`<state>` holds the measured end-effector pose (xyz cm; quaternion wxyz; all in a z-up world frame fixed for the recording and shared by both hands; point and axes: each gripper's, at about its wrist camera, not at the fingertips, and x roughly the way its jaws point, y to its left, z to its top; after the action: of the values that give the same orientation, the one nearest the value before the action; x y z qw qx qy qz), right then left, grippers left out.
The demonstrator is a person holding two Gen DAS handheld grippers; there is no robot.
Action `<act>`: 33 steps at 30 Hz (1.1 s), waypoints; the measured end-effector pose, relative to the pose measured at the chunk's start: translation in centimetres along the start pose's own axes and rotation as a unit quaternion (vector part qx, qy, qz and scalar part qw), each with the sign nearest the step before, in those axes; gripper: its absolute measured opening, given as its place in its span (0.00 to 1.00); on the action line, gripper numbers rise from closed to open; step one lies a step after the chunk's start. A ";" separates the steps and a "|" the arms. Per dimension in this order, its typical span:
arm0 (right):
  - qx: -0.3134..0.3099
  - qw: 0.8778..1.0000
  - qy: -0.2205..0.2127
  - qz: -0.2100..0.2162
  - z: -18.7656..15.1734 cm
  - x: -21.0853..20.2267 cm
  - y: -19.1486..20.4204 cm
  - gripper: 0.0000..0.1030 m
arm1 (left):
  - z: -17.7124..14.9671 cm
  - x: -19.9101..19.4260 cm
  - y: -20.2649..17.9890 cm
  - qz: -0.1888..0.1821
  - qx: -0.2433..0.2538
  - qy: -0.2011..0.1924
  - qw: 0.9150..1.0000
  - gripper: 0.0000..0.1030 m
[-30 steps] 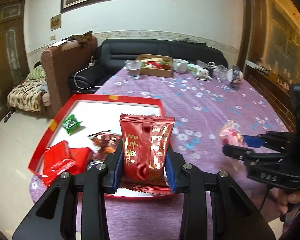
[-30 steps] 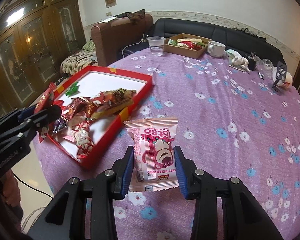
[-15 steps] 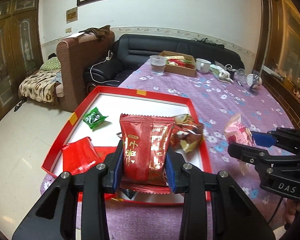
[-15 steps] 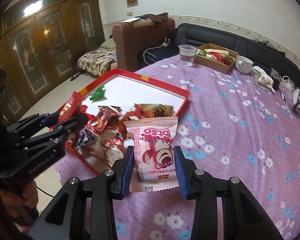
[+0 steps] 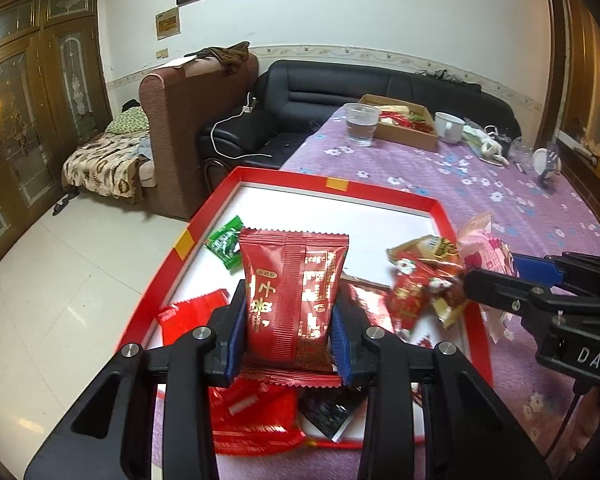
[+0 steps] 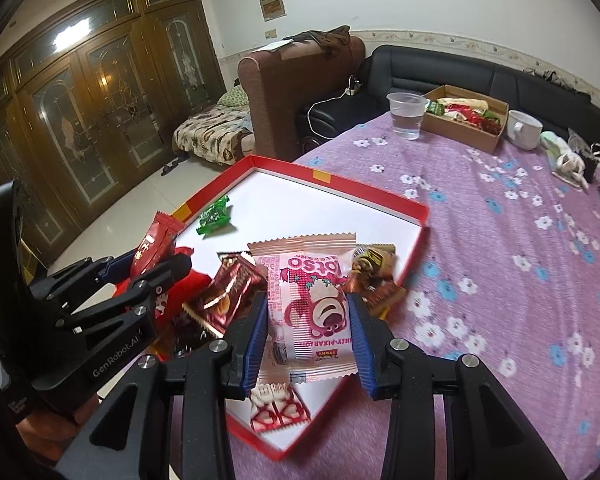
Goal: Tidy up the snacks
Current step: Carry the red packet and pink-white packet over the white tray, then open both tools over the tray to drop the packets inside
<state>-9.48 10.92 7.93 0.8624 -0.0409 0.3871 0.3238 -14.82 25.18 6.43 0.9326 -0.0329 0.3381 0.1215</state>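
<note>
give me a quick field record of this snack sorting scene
left claw: shut on red packet
right claw: shut on pink bear packet
both packets: held over red tray
tray contents: green candy, several red and brown wrappers
tray base: purple flowered cloth
far end: plastic cup, cardboard snack box, white mug

Red foil snack packet with gold lettering, upright, pinched at both sides over the red tray. Pink bear-print packet likewise upright, clamped above the tray's near corner. Loose in the white-floored tray: green candy, brown and red wrappers heaped together.
</note>
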 end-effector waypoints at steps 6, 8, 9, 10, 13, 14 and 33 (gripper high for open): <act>0.021 0.999 -0.028 0.027 0.9 1.0 -0.7 0.38 | 0.8 0.7 0.1 0.012 0.007 0.000 1.000 0.33; 0.029 0.998 -0.045 0.038 1.0 1.2 -1.1 0.38 | 1.1 1.0 0.0 0.016 0.010 0.000 1.000 0.33; 0.033 0.997 -0.055 0.043 1.0 1.3 -1.4 0.38 | 1.3 1.1 0.0 0.019 0.011 0.000 1.000 0.33; 0.035 0.996 -0.063 0.049 1.0 1.2 -1.6 0.38 | 1.5 1.2 -0.1 0.021 0.012 -0.001 1.000 0.33; 0.041 0.992 -0.093 0.074 0.7 1.2 -2.5 0.38 | 2.0 1.7 -0.2 0.030 0.016 0.000 0.999 0.33; 0.044 0.991 -0.099 0.082 0.5 1.2 -2.8 0.38 | 2.2 1.9 -0.3 0.032 0.016 0.000 0.999 0.33; 0.052 0.990 -0.085 0.099 -0.3 2.0 -3.8 0.41 | 2.4 4.5 -1.7 0.065 0.026 0.021 0.997 0.33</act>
<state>-6.42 8.86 5.59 0.8566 0.0702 0.3307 0.3898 -9.59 24.82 5.34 0.9158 0.0109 0.3626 0.1724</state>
